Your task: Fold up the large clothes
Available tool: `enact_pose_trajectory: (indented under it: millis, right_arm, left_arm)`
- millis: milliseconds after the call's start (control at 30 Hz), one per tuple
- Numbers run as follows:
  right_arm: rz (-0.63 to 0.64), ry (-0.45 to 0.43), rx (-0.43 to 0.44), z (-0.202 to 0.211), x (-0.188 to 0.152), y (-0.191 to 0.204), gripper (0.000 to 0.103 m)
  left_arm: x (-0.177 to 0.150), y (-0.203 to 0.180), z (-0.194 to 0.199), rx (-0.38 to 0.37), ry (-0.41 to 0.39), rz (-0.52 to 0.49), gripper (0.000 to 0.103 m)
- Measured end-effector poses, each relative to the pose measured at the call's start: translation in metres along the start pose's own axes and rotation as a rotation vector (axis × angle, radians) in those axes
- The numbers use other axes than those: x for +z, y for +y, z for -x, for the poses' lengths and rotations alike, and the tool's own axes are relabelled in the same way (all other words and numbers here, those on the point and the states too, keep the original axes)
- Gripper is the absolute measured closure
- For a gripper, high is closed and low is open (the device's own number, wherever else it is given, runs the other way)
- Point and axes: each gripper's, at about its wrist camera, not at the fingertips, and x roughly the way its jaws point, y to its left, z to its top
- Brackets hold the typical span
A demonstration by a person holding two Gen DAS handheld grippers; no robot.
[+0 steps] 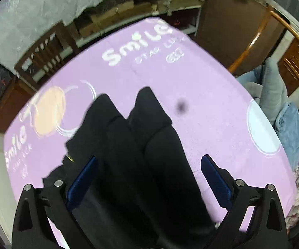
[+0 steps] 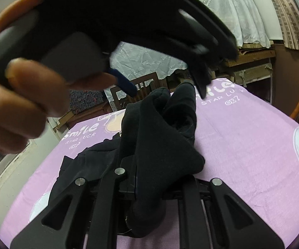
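The left wrist camera looked steeply down at the purple bedsheet (image 1: 211, 87) from close above. The right wrist camera faced lower, nearly level; both shared the black garment (image 1: 141, 145).

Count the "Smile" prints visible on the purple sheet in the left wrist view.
2. One "Smile" print lies near the far edge of the purple sheet, beyond the black garment. The other runs along the left edge, partly cut off. More may be hidden under the garment.

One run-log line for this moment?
left gripper: open, over garment | right gripper: shut on garment | surface: purple sheet
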Motion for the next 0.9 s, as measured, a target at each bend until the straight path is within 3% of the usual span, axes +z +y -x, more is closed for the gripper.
enact_pose_trajectory:
  millis: [33, 100, 167, 233, 300, 367, 500, 600, 667, 733, 900]
  right_arm:
    - [0.010, -0.003, 0.000, 0.001, 0.000, 0.002, 0.091]
    - [0.028, -0.010, 0.002, 0.002, -0.001, 0.004, 0.091]
    - [0.042, -0.005, 0.004, 0.002, -0.002, 0.006, 0.091]
    - [0.016, 0.030, 0.016, -0.005, -0.003, 0.002, 0.089]
    - [0.003, 0.046, 0.017, -0.008, -0.003, -0.002, 0.080]
    - [0.003, 0.037, 0.017, -0.007, -0.004, -0.002, 0.055]
    - [0.080, 0.040, 0.005, -0.008, -0.012, 0.012, 0.047]
    - [0.131, 0.049, -0.018, -0.011, -0.018, 0.020, 0.050]
    - [0.133, 0.016, -0.020, -0.006, -0.018, 0.021, 0.077]
    - [0.140, 0.022, -0.009, -0.006, -0.014, 0.023, 0.084]
    - [0.215, 0.015, -0.007, 0.004, -0.009, 0.052, 0.086]
  left_arm:
    - [0.000, 0.002, -0.007, 0.002, 0.015, 0.012, 0.006]
    - [0.000, 0.008, -0.022, 0.025, 0.045, 0.027, 0.037]
    - [-0.005, 0.021, -0.028, -0.018, 0.061, 0.057, 0.071]
    - [-0.007, 0.032, -0.027, -0.037, 0.051, 0.082, 0.078]
    - [-0.009, 0.041, -0.023, -0.058, 0.039, 0.108, 0.080]
    - [-0.011, 0.046, -0.019, -0.072, 0.021, 0.121, 0.081]
    - [-0.016, 0.052, -0.010, -0.087, -0.012, 0.127, 0.081]
    - [-0.022, 0.060, 0.000, -0.087, -0.042, 0.131, 0.081]
    - [-0.026, 0.069, 0.008, -0.090, -0.069, 0.137, 0.082]
    - [-0.035, 0.081, 0.019, -0.108, -0.094, 0.150, 0.082]
    - [-0.061, 0.111, 0.047, -0.113, -0.164, 0.171, 0.082]
